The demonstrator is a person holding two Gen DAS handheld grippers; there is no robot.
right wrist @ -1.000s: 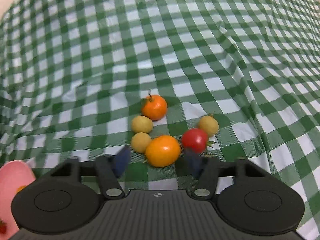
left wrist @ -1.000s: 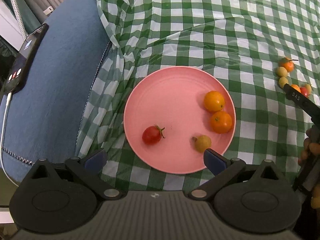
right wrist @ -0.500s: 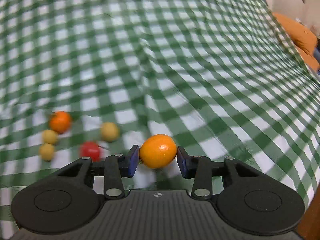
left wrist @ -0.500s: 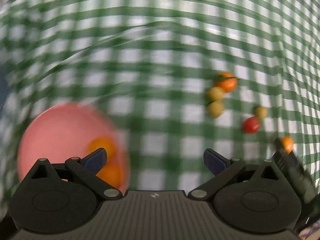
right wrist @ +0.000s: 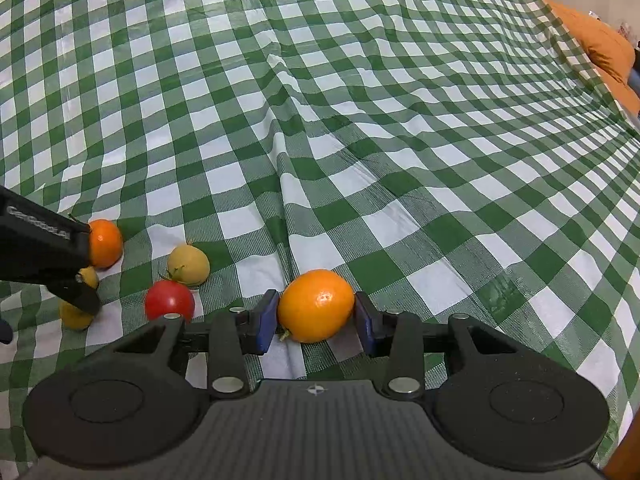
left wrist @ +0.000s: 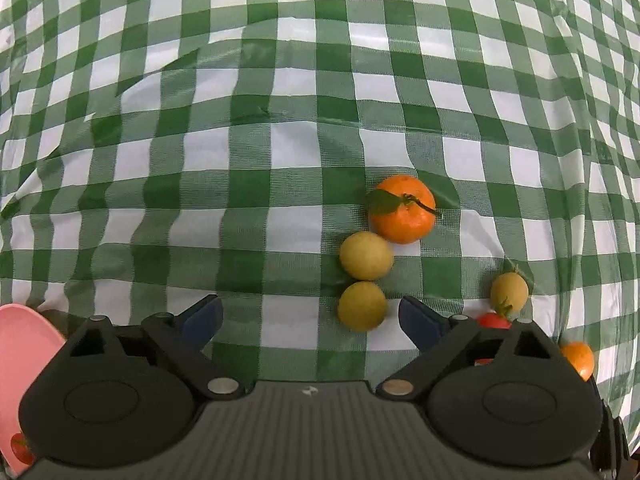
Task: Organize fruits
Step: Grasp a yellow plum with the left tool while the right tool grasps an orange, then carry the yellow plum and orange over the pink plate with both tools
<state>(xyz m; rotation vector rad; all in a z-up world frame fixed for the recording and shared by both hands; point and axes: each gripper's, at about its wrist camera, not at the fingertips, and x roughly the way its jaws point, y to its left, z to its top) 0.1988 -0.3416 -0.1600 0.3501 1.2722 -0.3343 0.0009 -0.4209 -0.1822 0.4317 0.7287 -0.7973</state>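
- The right gripper was clenched on an orange fruit, its blue pads pressing the fruit's two ends, lifted just above the checked cloth.
- That fruit was slightly oval; its long axis ran across, from one pad to the other, with a small stem stub low on its left end.
- The left gripper was released, jaws spread wide and holding nothing, low over the loose fruit.
- The nearest yellow fruit lay just ahead of it and right of centre, nearer the right jaw; by my reading, the left hand was the closer one to take it.
- That fruit looked round, with no clear long axis.
- A second yellow fruit touched it on the far side, and a leafy tangerine sat beyond.
- The pink plate showed only at the lower left edge, well apart from the cluster.
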